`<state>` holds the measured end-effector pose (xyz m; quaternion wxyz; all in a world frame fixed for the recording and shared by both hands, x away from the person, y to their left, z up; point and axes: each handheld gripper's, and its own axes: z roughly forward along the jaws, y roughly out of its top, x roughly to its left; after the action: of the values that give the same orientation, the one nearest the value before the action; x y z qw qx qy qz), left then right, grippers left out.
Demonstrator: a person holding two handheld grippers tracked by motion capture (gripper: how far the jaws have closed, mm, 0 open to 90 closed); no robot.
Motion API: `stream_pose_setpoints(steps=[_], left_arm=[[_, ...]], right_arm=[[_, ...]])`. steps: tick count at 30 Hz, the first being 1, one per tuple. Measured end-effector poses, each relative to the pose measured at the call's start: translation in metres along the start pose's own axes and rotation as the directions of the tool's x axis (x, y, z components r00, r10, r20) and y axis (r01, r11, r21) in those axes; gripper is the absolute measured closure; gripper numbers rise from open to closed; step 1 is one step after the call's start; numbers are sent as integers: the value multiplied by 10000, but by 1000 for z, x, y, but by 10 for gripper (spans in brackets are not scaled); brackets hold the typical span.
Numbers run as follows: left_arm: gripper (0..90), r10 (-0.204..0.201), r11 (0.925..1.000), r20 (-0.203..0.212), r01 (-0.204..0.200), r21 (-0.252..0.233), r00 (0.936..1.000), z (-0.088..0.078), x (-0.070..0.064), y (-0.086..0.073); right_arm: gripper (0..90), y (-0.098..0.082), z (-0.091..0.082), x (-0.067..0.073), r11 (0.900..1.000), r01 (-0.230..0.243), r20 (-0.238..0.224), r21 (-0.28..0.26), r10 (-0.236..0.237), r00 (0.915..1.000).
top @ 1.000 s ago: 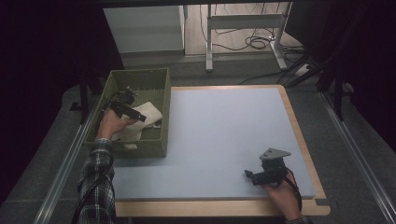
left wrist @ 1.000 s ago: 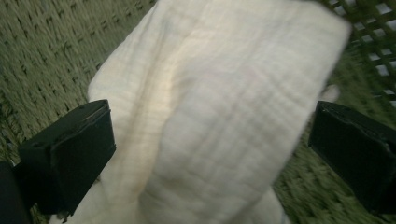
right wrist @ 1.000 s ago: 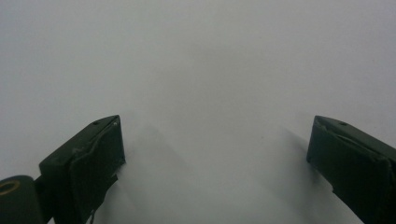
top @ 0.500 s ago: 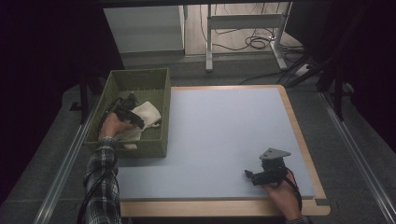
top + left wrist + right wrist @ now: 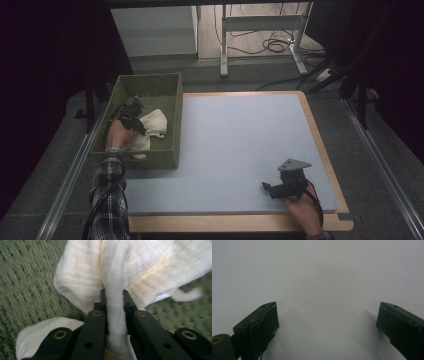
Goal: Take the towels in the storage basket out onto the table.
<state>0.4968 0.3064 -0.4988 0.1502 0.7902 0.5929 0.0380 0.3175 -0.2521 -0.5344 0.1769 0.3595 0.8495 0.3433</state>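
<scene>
A cream cloth lies crumpled in the green woven basket at the table's left. My left gripper reaches into the basket and its jaws have just closed, pinching a fold of the cloth between the pads. In the left gripper view the cloth bunches up above the jaws, with the basket's woven floor behind. My right gripper rests low over the pale blue mat near the front right corner. In the right gripper view the right gripper has its jaws wide apart with bare mat between them.
The basket's walls stand around the left hand. A wooden table rim frames the mat. Beyond the table are a white cabinet, a metal stand and cables on the floor.
The left gripper has dipped lower and nearer over the cloth in the basket and its jaws have closed on a fold. The right hand has stayed put.
</scene>
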Motion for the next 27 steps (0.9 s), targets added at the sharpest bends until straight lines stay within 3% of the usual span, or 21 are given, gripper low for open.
stream_pose_setpoints(steps=[5,11,17,27], left_arm=[[850,-126,9964,343,155,-838,9993,-18,1,0],[849,45,9876,572,45,-1572,9984,-51,-4,-3],[847,242,9805,359,-167,-1956,9991,-75,-9,-7],[842,442,9734,387,-343,-2267,9983,-105,-18,-9]], right_arm=[[42,0,0,0,10000,-2,-4,-1,2,10000],[42,0,0,0,10000,8,10,3,-8,10000],[42,0,0,0,10000,11,10,5,-11,10000],[42,0,0,0,10000,15,13,5,-15,10000]])
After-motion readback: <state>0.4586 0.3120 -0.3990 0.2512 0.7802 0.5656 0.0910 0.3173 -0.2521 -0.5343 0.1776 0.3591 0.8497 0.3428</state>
